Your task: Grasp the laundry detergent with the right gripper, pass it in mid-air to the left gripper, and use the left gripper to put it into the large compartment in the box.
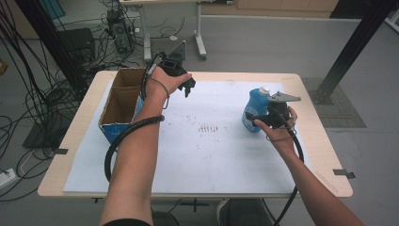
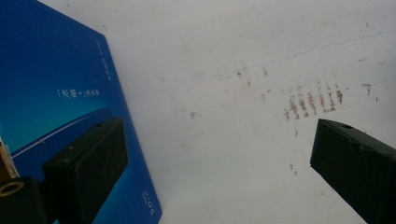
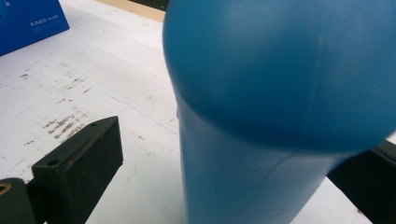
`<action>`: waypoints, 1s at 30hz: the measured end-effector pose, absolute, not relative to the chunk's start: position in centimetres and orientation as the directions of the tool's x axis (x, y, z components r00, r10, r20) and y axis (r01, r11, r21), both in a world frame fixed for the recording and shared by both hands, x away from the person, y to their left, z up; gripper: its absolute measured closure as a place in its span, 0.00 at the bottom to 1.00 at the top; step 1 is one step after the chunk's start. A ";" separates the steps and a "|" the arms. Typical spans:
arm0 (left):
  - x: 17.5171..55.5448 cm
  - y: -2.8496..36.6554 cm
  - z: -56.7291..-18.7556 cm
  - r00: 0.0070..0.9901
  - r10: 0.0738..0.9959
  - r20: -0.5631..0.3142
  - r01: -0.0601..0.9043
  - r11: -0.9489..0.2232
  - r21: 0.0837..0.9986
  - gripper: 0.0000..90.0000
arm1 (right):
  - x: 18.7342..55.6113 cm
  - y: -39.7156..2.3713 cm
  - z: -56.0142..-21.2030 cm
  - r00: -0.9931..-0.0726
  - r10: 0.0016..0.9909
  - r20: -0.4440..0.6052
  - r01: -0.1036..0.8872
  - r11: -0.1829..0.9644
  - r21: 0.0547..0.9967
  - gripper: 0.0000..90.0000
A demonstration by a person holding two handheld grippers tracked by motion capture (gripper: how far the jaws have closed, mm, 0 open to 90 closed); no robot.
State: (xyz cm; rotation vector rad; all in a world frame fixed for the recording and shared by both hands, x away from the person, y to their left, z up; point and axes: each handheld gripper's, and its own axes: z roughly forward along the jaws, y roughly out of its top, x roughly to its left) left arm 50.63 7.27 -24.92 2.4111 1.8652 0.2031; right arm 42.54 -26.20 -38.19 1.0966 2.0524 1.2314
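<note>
Right tongs [image 3: 224, 186] open, jaws straddling the upright blue plastic bottle with white cap [image 1: 255, 109], not yet clamped; long axis vertical. Left tongs [image 1: 188, 86] open, empty, well apart, beside the open blue cardboard box [image 1: 123, 101].

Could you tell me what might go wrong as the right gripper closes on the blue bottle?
The right gripper is open, its jaws on either side of the blue bottle low on its rounded body, so it might slip or tip. The open cardboard box is far across the table, where the open left gripper hovers; a weak hold could drop it.
</note>
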 end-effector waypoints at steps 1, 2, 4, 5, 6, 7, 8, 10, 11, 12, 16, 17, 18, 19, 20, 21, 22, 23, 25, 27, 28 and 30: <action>50.7 7.3 -24.9 0.248 0.967 0.053 0.956 -0.253 0.148 0.05 | 42.5 -26.2 -38.2 -0.549 0.836 -0.015 0.381 0.266 0.885 0.02; 50.7 7.3 -24.9 0.245 0.968 0.052 0.957 -0.250 0.149 0.05 | 42.5 -26.2 -38.2 -0.549 0.836 -0.015 0.382 0.266 0.885 0.02; 50.7 7.3 -24.9 0.247 0.968 0.053 0.956 -0.252 0.149 0.05 | 42.6 -26.3 -38.2 -0.546 0.838 -0.012 0.383 0.262 0.886 0.02; 50.6 7.2 -24.9 0.246 0.968 0.053 0.956 -0.251 0.151 0.05 | 42.6 -26.3 -38.2 -0.546 0.838 -0.011 0.384 0.262 0.885 0.02; 50.6 7.2 -24.9 0.247 0.968 0.052 0.956 -0.252 0.151 0.05 | 42.6 -26.3 -38.2 -0.546 0.838 -0.012 0.384 0.263 0.885 0.02; 50.6 7.2 -25.0 0.250 0.967 0.053 0.956 -0.255 0.148 0.05 | 42.6 -26.3 -38.2 -0.545 0.838 -0.012 0.384 0.262 0.885 0.02; 50.6 7.2 -25.0 0.251 0.966 0.053 0.955 -0.256 0.148 0.05 | 42.6 -26.3 -38.2 -0.546 0.838 -0.011 0.384 0.262 0.886 0.02; 50.6 7.2 -25.0 0.251 0.967 0.053 0.955 -0.256 0.148 0.05 | 42.6 -26.3 -38.2 -0.548 0.837 -0.013 0.384 0.265 0.885 0.02; 50.6 7.2 -25.0 0.250 0.967 0.052 0.955 -0.255 0.149 0.05 | 42.6 -26.3 -38.2 -0.547 0.837 -0.011 0.384 0.263 0.885 0.02; 50.6 7.2 -25.0 0.249 0.967 0.053 0.956 -0.255 0.148 0.05 | 42.6 -26.3 -38.2 -0.547 0.837 -0.012 0.384 0.264 0.885 0.02; 50.7 7.2 -25.0 0.250 0.967 0.055 0.955 -0.255 0.149 0.05 | 42.6 -26.3 -38.2 -0.545 0.838 -0.015 0.385 0.265 0.884 0.02; 50.7 7.3 -25.0 0.251 0.966 0.055 0.955 -0.257 0.147 0.05 | 42.6 -26.3 -38.3 -0.544 0.839 -0.014 0.385 0.265 0.884 0.02; 50.7 7.3 -25.0 0.251 0.966 0.055 0.955 -0.257 0.147 0.05 | 42.6 -26.3 -38.3 -0.544 0.839 -0.014 0.385 0.265 0.884 0.02; 50.7 7.3 -25.1 0.249 0.967 0.055 0.956 -0.255 0.148 0.05 | 42.6 -26.3 -38.3 -0.545 0.838 -0.015 0.385 0.266 0.884 0.02; 50.7 7.3 -25.1 0.251 0.967 0.055 0.955 -0.256 0.147 0.05 | 42.7 -26.2 -38.3 -0.546 0.838 -0.015 0.385 0.267 0.884 0.02; 50.7 7.3 -25.1 0.251 0.967 0.055 0.955 -0.256 0.148 0.05 | 42.7 -26.2 -38.3 -0.547 0.837 -0.016 0.384 0.268 0.884 0.03; 50.6 7.3 -25.1 0.249 0.967 0.054 0.956 -0.255 0.148 0.05 | 42.7 -26.2 -38.3 -0.546 0.838 -0.015 0.385 0.266 0.884 0.04; 50.6 7.3 -25.1 0.248 0.967 0.054 0.956 -0.253 0.150 0.05 | 42.7 -26.2 -38.3 -0.546 0.838 -0.015 0.385 0.267 0.884 0.06; 50.6 7.4 -25.1 0.249 0.967 0.053 0.956 -0.254 0.146 0.05 | 42.7 -26.2 -38.4 -0.548 0.836 -0.017 0.387 0.271 0.882 0.11; 50.6 7.4 -25.1 0.246 0.968 0.054 0.956 -0.252 0.148 0.05 | 42.8 -26.2 -38.4 -0.545 0.838 -0.025 0.387 0.277 0.880 0.16; 50.6 7.5 -25.2 0.245 0.968 0.053 0.957 -0.250 0.147 0.05 | 42.8 -26.1 -38.4 -0.544 0.838 -0.027 0.386 0.278 0.879 0.18; 50.5 7.5 -25.2 0.244 0.968 0.054 0.957 -0.249 0.148 0.05 | 42.8 -26.1 -38.4 -0.543 0.839 -0.032 0.385 0.283 0.878 0.22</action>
